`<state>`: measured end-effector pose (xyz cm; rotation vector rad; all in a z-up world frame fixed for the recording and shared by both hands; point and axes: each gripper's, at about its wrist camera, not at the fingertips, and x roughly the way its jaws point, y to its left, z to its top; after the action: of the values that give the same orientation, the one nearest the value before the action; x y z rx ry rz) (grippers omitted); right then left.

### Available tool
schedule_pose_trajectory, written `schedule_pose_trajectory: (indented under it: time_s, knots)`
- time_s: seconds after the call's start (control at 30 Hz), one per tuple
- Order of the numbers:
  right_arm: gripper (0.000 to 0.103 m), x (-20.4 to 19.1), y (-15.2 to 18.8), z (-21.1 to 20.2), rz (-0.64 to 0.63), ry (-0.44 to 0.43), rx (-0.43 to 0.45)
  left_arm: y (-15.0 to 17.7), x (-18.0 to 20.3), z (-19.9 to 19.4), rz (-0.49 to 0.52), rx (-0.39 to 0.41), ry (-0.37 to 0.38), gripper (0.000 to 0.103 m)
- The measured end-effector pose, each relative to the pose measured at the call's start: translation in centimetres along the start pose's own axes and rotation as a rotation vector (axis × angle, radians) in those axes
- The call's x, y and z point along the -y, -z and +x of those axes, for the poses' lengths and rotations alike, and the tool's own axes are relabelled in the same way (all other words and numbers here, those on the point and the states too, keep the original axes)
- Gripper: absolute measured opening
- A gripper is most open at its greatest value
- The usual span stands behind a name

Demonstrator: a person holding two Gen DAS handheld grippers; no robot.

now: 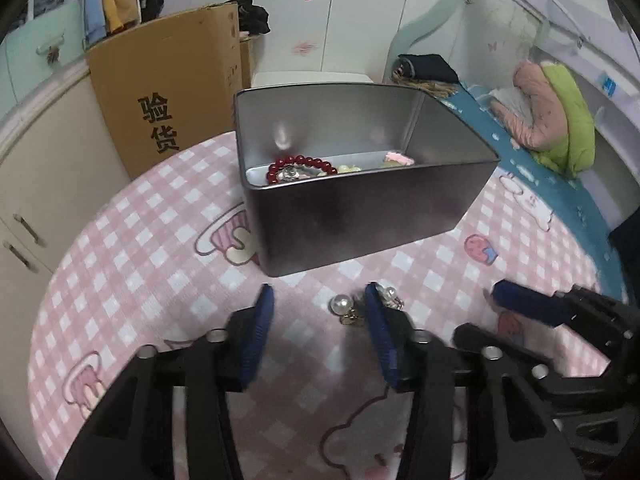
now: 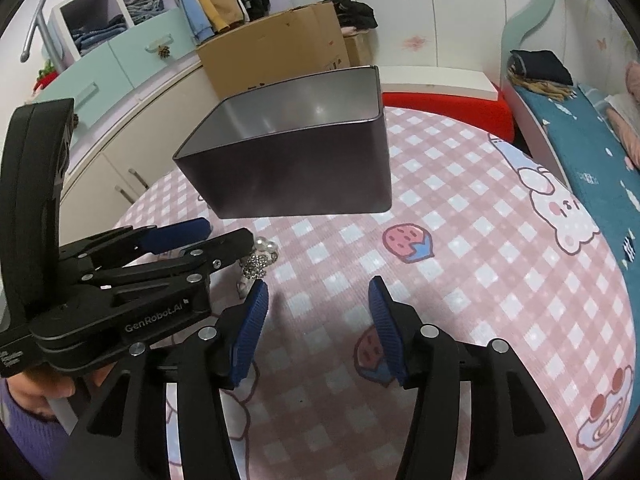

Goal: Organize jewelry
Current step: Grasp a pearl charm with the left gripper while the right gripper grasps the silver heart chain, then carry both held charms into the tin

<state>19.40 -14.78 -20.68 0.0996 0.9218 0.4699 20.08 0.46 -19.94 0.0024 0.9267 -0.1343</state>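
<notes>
We found the pearl earring (image 1: 338,305) on the pink checked cloth (image 1: 132,264), just in front of the metal tin (image 1: 360,216), between the spread, empty jaws of the left gripper (image 1: 319,304) and nearer its right pad. The right gripper (image 2: 319,292), also open and empty, stood farther off.

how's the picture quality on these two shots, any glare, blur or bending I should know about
Left wrist view: heavy fisheye bending at the edges, a bright glare spot inside the metal tin, and the pearl earring reads fairly sharp. Right wrist view: same curved edges and dark corners, a faint sheen on the tin's inner wall, slight softness overall.
</notes>
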Motion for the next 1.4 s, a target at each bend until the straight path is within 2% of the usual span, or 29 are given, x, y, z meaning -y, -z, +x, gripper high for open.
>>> schedule_pose_trajectory:
  time_s: [0.07,0.1,0.2,0.53,0.73,0.8,0.87,0.97,1.03,1.1,1.2,1.4]
  knots:
    - [0.052,-0.1,-0.1,-0.1,-0.004,0.003,0.004,0.1,0.0,-0.1,0.017,0.002,0.037,0.024]
    - [0.052,-0.1,-0.1,-0.1,-0.004,0.003,0.004,0.1,-0.1,-0.1,0.019,0.004,0.055,0.017]
    - [0.052,-0.5,-0.2,0.0,-0.010,0.007,0.003,0.3,-0.7,-0.2,0.006,-0.002,0.109,0.010]
    - [0.051,-3.2,-0.5,1.8,-0.073,0.035,-0.013,2.1,-4.2,-2.0,-0.045,0.003,0.126,0.009]
    - [0.051,-5.4,-1.2,3.4,-0.147,0.082,-0.016,2.4,-5.9,-2.8,-0.090,0.020,0.145,0.009]
    - [0.051,-6.3,-1.2,4.0,-0.197,0.126,-0.013,2.3,-6.1,-2.8,-0.095,0.023,0.149,0.009]
    - [0.038,-6.8,-1.3,4.1,-0.213,0.117,-0.015,2.3,-6.2,-3.0,-0.100,0.025,0.159,0.009]
    - [0.027,-7.5,-1.3,4.2,-0.238,0.109,-0.018,2.2,-6.2,-3.2,-0.103,0.030,0.172,0.009]
    - [0.010,-7.9,-1.2,4.2,-0.253,0.106,-0.029,2.2,-6.3,-3.4,-0.101,0.033,0.179,0.009]
    - [0.009,-8.1,-1.3,4.2,-0.249,0.109,-0.037,2.1,-6.3,-3.8,-0.100,0.037,0.187,0.009]
    - [0.008,-7.3,-1.6,3.6,-0.191,0.066,-0.042,1.8,-6.4,-4.4,-0.099,0.047,0.194,0.009]
    - [0.006,-6.1,-2.8,-0.3,-0.136,0.016,0.015,0.7,-6.2,-6.4,-0.087,0.079,0.240,0.009]
